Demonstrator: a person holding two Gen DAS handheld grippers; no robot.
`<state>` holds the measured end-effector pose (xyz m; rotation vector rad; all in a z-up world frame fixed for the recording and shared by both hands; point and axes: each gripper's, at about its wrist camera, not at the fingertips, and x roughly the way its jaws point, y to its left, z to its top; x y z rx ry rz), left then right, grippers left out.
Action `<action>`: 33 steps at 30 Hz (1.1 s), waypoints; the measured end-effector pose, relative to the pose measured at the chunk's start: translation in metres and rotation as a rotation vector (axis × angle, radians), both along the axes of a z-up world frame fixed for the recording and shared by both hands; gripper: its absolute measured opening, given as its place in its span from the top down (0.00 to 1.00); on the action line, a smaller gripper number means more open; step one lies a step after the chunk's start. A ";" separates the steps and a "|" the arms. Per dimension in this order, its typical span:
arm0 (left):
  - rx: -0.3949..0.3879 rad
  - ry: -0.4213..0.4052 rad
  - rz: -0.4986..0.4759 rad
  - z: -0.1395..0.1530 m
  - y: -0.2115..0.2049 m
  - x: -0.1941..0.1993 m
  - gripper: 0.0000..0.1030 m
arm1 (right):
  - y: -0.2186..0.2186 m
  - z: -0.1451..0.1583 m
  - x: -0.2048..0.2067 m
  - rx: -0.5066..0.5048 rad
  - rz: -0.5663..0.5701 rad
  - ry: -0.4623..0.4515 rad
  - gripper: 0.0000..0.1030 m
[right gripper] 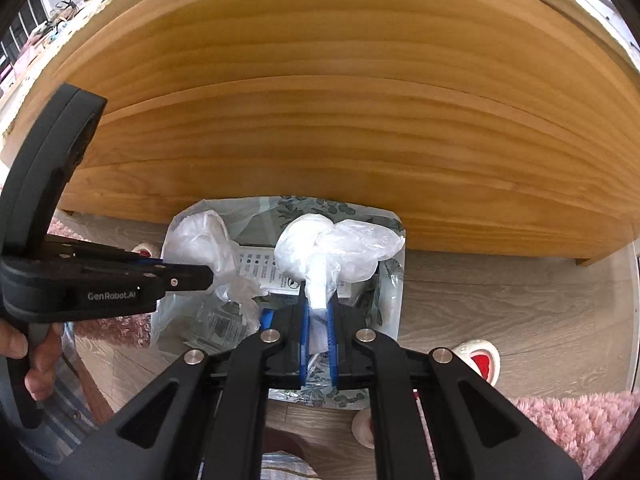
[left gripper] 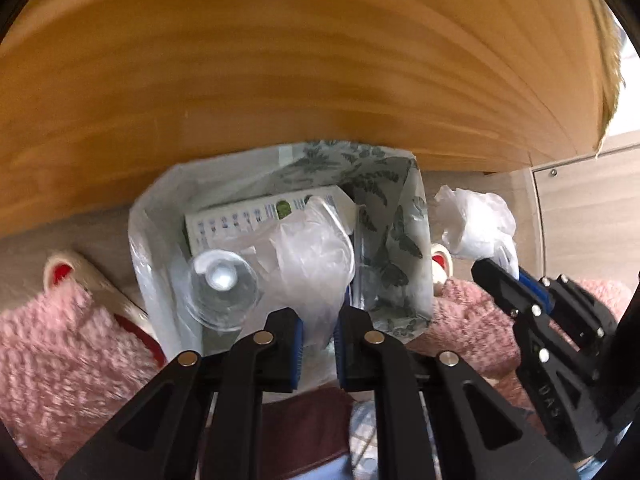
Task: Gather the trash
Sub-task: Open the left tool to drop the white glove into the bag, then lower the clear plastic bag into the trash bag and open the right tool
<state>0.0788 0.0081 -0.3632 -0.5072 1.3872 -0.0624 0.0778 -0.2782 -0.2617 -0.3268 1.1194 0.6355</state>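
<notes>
A trash bin [left gripper: 400, 220] with a butterfly-print liner stands on the floor under a wooden table. It holds a white carton [left gripper: 240, 220], a clear plastic cup [left gripper: 222, 292] and crumpled plastic. My left gripper [left gripper: 320, 320] is over the bin, shut on a crumpled clear plastic bag [left gripper: 312, 260]. From the right wrist, that left gripper [right gripper: 210, 276] comes in from the left with its plastic bunch [right gripper: 200, 240]. My right gripper [right gripper: 318, 308] is shut on a knotted white plastic bag [right gripper: 320, 244] over the bin [right gripper: 392, 300]. In the left wrist view, the right gripper [left gripper: 494, 268] sits right of the bin with its bag [left gripper: 476, 224].
The wooden table edge [right gripper: 320, 120] hangs close above the bin. White slippers with red hearts [right gripper: 480, 360] lie on the wood floor, beside a pink fluffy rug [left gripper: 60, 340]. A hand [right gripper: 32, 360] holds the left gripper's handle. A cabinet door [left gripper: 580, 220] stands at the right.
</notes>
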 end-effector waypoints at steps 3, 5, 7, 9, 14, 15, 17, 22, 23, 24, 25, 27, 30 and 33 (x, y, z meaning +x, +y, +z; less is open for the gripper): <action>-0.006 -0.004 -0.011 0.003 -0.004 0.003 0.86 | -0.001 -0.001 0.001 -0.005 -0.007 0.006 0.93; -0.004 -0.028 -0.017 0.009 -0.008 0.003 0.62 | -0.002 -0.001 0.001 -0.006 -0.010 0.008 0.93; 0.013 -0.051 -0.020 0.014 -0.009 0.003 0.48 | -0.001 -0.001 0.001 -0.006 -0.009 0.008 0.93; 0.039 -0.057 -0.020 0.016 -0.010 0.005 0.36 | -0.001 -0.001 0.001 -0.006 -0.010 0.008 0.93; 0.076 -0.030 -0.011 0.010 -0.007 0.006 0.09 | 0.001 -0.001 0.000 -0.010 -0.011 0.015 0.93; 0.076 -0.024 -0.004 0.009 -0.006 0.006 0.07 | 0.002 -0.001 0.001 -0.010 -0.010 0.016 0.93; 0.094 -0.016 0.012 0.010 -0.002 0.005 0.07 | 0.002 -0.002 0.001 -0.013 -0.008 0.019 0.93; 0.118 0.005 0.031 0.009 0.004 0.005 0.07 | 0.008 -0.007 0.005 -0.019 0.003 0.034 0.93; 0.120 0.009 0.034 0.008 0.005 0.004 0.07 | 0.009 -0.008 0.005 -0.019 0.006 0.038 0.93; 0.119 0.012 0.036 0.008 0.006 0.004 0.07 | 0.010 -0.010 0.005 -0.020 0.010 0.044 0.93; 0.118 0.015 0.039 0.008 0.006 0.004 0.07 | 0.012 -0.011 0.005 -0.023 0.015 0.049 0.93; 0.118 0.021 0.050 0.007 0.008 0.004 0.07 | 0.015 -0.015 0.006 -0.033 0.026 0.055 0.93; 0.122 0.040 0.073 0.003 0.012 0.003 0.07 | 0.019 -0.019 0.006 -0.044 0.036 0.058 0.93; 0.127 0.067 0.102 -0.002 0.018 0.002 0.07 | 0.023 -0.023 0.007 -0.057 0.043 0.064 0.93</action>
